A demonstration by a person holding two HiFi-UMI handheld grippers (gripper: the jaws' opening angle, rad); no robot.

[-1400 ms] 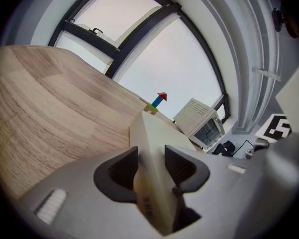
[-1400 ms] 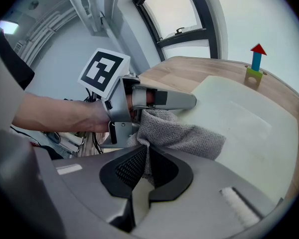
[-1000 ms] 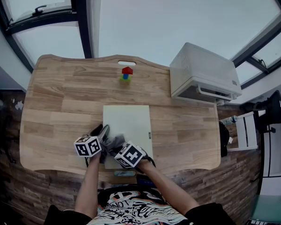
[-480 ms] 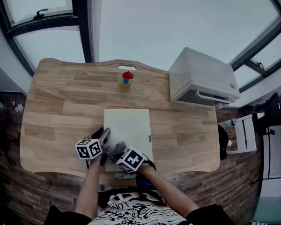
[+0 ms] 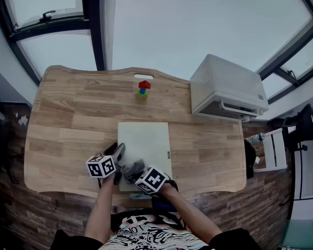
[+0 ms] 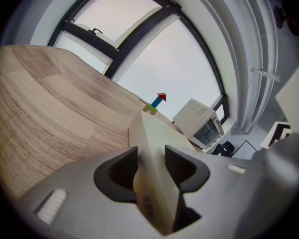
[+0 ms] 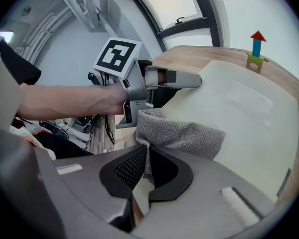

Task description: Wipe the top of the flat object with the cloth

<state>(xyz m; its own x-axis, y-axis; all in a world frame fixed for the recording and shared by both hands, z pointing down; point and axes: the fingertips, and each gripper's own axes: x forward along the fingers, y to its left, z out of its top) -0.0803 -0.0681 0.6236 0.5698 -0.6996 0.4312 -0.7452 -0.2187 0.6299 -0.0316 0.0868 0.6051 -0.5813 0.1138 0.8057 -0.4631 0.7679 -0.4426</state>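
- head view, nearest the person: the right gripper (image 5: 137, 171) carries a cube of black-and-white square markers. its jaws are pressed together on the grey cloth (image 5: 130, 166). the right gripper view shows the nubbly woven fabric pinched between the dark ribbed pads (image 7: 130, 169). the rest of it is bunched just ahead, on the near left corner of the board.
- just beside it, the left gripper (image 5: 118, 150) is clamped on the left edge of the flat object (image 5: 145, 137). the left gripper view shows that thin cream edge wedged between the 2 black pads, both touching it.
- the flat object is a smooth, matte, cream rectangle on the pale wood-grain table (image 5: 62, 119), close to its front edge. a small dark print (image 6: 146, 206) runs along the gripped edge, too blurred to read.
- farther back stand the toy blocks (image 5: 143, 87): a red roof over a blue piece on a yellow-green base, near a slot cut in the table's far edge.
- far right: a white boxy appliance (image 5: 227, 87) with rounded corners.
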